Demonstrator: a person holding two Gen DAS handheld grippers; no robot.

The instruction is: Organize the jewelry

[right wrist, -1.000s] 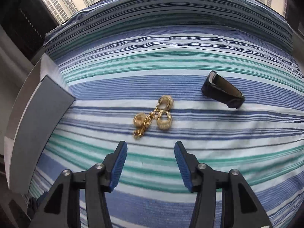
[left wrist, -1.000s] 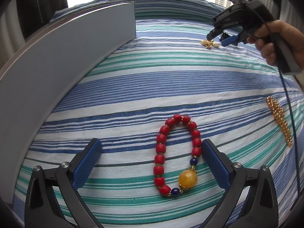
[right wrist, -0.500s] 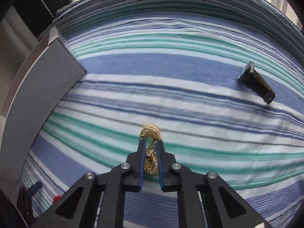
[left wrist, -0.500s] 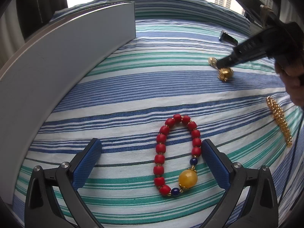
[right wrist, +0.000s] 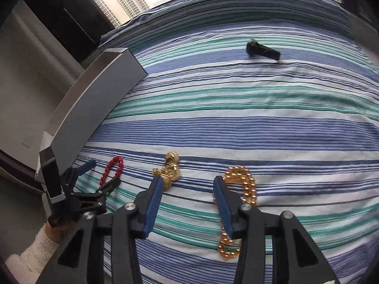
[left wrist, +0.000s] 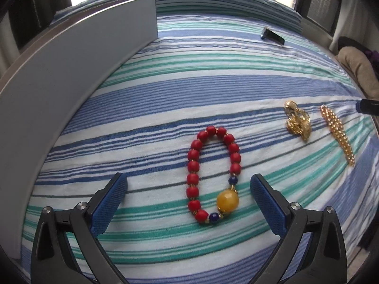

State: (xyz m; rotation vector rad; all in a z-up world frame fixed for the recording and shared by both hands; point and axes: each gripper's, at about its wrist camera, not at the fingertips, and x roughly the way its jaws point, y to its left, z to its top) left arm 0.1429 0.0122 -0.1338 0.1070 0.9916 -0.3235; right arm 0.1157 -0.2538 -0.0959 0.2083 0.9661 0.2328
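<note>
Right tool just opened, empty, gold earrings beside its left fingertip.

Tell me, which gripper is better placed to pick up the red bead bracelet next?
Left. The left gripper is open with the red bead bracelet lying between its fingers. The right gripper, open and empty, sits between the gold earring cluster and gold bead chain.

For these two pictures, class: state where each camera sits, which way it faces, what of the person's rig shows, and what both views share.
Left wrist: sits on the left gripper, looks down across the striped bedspread at the red bead bracelet between its open fingers.
Right wrist: sits on the right gripper, jaws just opening and empty, faces the window; left gripper and a hand show at left.
Shared: bracelet, gold earring cluster, gold bead chain, black watch strap, grey box.
</note>
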